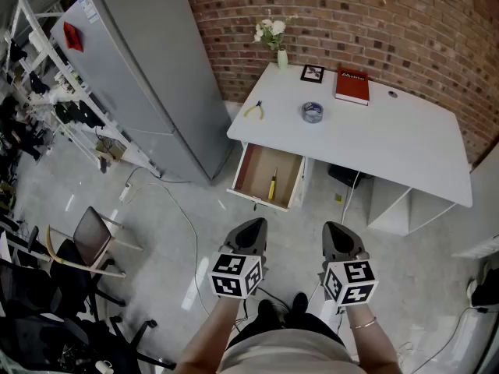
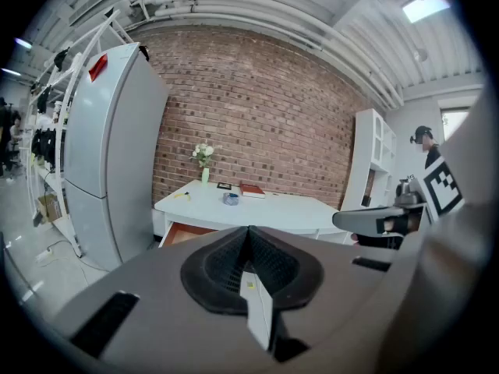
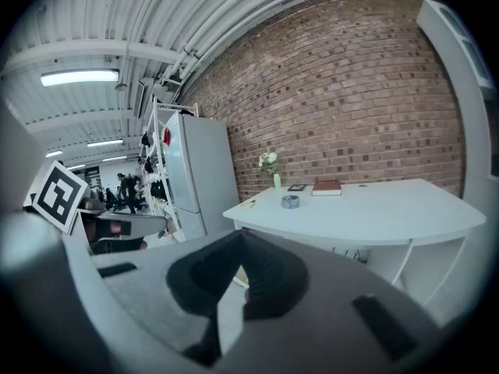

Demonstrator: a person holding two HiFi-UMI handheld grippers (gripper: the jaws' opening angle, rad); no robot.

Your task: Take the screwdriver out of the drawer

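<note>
Under the left end of the white tabletop (image 1: 390, 142), a drawer (image 1: 253, 170) is seen pulled open. Its brown bottom is shown from above. The screwdriver (image 1: 273, 185) is laid flat inside the drawer, close to its right wall. Its yellow handle is pointed at the drawer's front.

Both grippers are held low over the grey floor (image 1: 296, 224), side by side and well apart from the drawer. They are pointed toward the tabletop. The left gripper (image 1: 251, 228) is shut tight. Its fingers (image 2: 222, 263) are pressed together along one line, and nothing is held between them. The right gripper (image 1: 337, 231) is closed the same way. Its fingers (image 3: 269, 275) are met at the tip, and nothing is gripped by them either. A cube with black and white squares is carried on the back of each gripper.

On the tabletop, yellow pliers (image 1: 253, 110) are placed near the left edge. A tape roll (image 1: 313, 112) is set to the right of them. A red book (image 1: 352, 86) and a small square card (image 1: 313, 73) are laid near the back. A vase (image 1: 281, 58) with white flowers is stood at the back corner, by the brick wall (image 1: 390, 14). A grey fridge (image 1: 148, 76) is stood to the left of the tabletop.
</note>
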